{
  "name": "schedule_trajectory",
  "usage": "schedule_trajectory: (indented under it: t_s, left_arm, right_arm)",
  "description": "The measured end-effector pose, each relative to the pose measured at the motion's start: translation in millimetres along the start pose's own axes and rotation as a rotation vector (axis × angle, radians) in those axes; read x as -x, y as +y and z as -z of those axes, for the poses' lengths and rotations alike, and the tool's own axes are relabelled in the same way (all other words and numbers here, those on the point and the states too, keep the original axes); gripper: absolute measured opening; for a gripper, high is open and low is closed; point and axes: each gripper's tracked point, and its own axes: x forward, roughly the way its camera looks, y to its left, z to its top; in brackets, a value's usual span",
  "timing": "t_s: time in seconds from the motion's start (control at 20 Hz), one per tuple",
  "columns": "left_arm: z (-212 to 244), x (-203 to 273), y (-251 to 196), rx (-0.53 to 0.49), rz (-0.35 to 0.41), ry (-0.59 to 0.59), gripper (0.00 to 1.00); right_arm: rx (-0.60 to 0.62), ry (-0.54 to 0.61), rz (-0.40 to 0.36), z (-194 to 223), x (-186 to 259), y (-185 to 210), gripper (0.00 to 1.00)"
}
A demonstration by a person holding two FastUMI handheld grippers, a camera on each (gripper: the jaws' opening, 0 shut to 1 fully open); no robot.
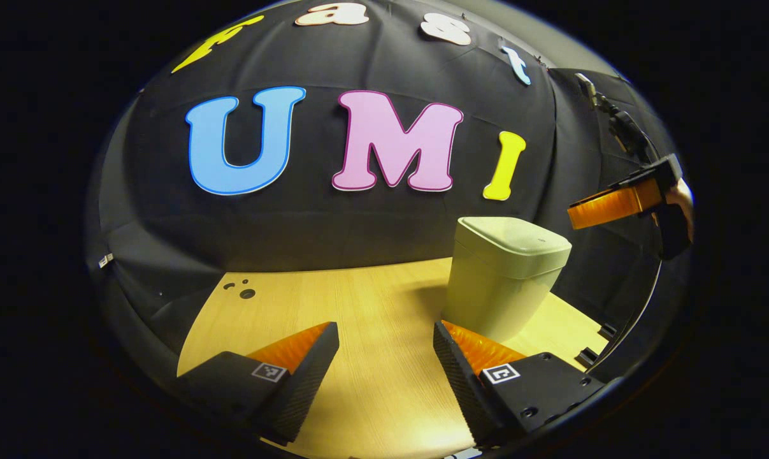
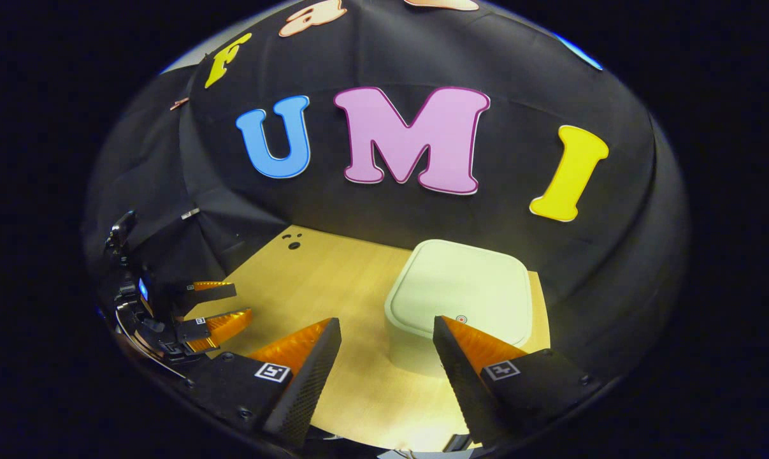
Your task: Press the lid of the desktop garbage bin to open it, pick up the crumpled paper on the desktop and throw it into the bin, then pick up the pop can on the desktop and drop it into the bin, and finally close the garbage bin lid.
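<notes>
Pale greenish-white bin (image 1: pixel 505 274) with rounded corners stands upright on the light wood table (image 1: pixel 371 382), toward its back right, near the black cloth wall. Its lid (image 2: pixel 464 290) is down, flat and square with rounded corners, with a small round mark near the front edge. Left gripper (image 1: pixel 386 335) is low over the table with fingers spread wide, nothing between them, bin just ahead to its right. Right gripper (image 2: pixel 387 331) hovers above the bin's front edge, fingers spread too, empty; the lid sits ahead of the right finger.
</notes>
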Motion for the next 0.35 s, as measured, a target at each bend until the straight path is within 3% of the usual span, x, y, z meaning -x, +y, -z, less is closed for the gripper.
schedule_trajectory:
  t_s: [0.05,0.1,0.35]
  left_arm:
    - [-1.7,2.5,-1.0,-0.002,0.001,-0.003,0.96]
    - [-2.7,3.3,0.0,-0.004,0.001,-0.006,0.96]
    - [-14.1,8.1,-1.3,-0.024,-0.012,-0.028,0.95]
  right_arm:
    - [-0.004,-0.027,-0.005,0.8,0.8,9.7,0.98]
    - [0.001,-0.050,-0.010,1.6,0.6,17.1,0.94]
    - [0.008,-0.161,-0.030,2.3,6.1,47.8,0.94]
